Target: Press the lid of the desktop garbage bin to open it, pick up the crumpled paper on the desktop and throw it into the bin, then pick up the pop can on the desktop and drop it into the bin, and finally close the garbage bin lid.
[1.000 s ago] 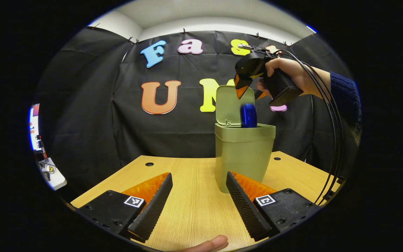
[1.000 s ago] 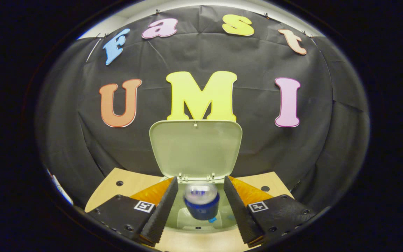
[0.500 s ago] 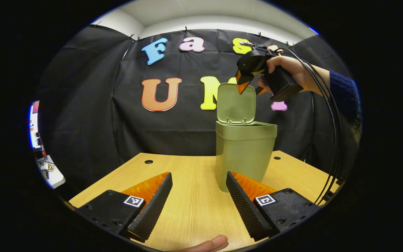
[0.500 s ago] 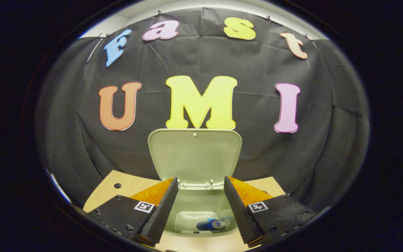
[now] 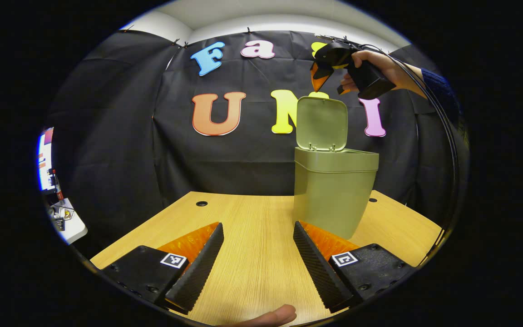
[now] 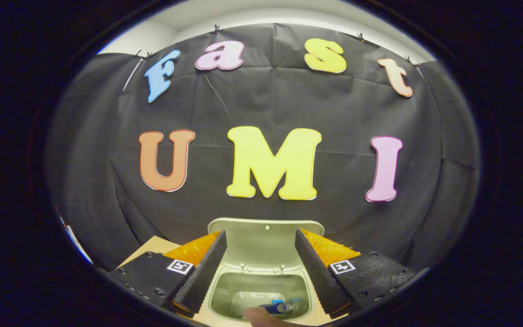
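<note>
The olive desktop bin (image 5: 334, 195) stands on the wooden table, its lid (image 5: 321, 123) hinged upright. In the right gripper view I look down into the bin (image 6: 225, 295), where the blue pop can (image 6: 282, 307) lies on its side at the bottom. A hand holds my right gripper (image 5: 329, 87) high above the lid, and it is open (image 6: 260, 234) with nothing between its fingers. My left gripper (image 5: 258, 227) hovers low over the table in front of the bin, open and empty.
The wooden table (image 5: 243, 263) has cable holes near its back edge (image 5: 201, 203). Black cables (image 5: 447, 136) hang from the right gripper down the right side. A white shelf with small items (image 5: 64, 222) sits beyond the table's left edge.
The pop can dropped out of the right gripper into the bin and now lies at the bottom. The right gripper has risen higher above the upright lid.
</note>
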A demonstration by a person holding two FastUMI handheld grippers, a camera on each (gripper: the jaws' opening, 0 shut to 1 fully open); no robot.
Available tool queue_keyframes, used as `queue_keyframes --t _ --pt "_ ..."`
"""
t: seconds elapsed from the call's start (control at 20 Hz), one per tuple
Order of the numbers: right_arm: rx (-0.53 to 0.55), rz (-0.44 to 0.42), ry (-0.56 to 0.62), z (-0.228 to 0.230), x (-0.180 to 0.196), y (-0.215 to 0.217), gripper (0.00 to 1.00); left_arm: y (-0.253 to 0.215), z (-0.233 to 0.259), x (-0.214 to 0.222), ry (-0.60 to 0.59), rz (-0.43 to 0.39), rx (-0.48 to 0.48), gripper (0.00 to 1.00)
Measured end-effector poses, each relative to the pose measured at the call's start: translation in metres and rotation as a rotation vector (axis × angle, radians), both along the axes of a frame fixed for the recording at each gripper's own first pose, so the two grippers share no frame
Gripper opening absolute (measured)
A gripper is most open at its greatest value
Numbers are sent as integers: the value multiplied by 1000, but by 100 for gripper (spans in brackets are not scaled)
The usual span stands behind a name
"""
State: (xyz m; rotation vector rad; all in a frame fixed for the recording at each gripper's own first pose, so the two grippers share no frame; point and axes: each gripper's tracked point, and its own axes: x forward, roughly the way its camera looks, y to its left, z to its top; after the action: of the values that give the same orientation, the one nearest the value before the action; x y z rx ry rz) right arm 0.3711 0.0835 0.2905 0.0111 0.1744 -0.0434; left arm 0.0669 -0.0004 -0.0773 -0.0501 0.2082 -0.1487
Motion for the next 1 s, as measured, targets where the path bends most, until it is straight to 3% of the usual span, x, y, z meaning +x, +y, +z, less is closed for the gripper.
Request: queue_keyframes --t 0.25,0.45,0.7,1.0 --pt "-2 -12 2 13 39 2 93 23 -18 16 47 62 1 100" --pt "-24 -28 42 -3 59 -1 93 38 -25 22 59 104 28 100" --pt "-45 1 47 -8 45 2 95 33 -15 19 31 97 18 99" --pt "-32 52 35 -29 -1 1 95 20 15 -2 -37 64 13 99"
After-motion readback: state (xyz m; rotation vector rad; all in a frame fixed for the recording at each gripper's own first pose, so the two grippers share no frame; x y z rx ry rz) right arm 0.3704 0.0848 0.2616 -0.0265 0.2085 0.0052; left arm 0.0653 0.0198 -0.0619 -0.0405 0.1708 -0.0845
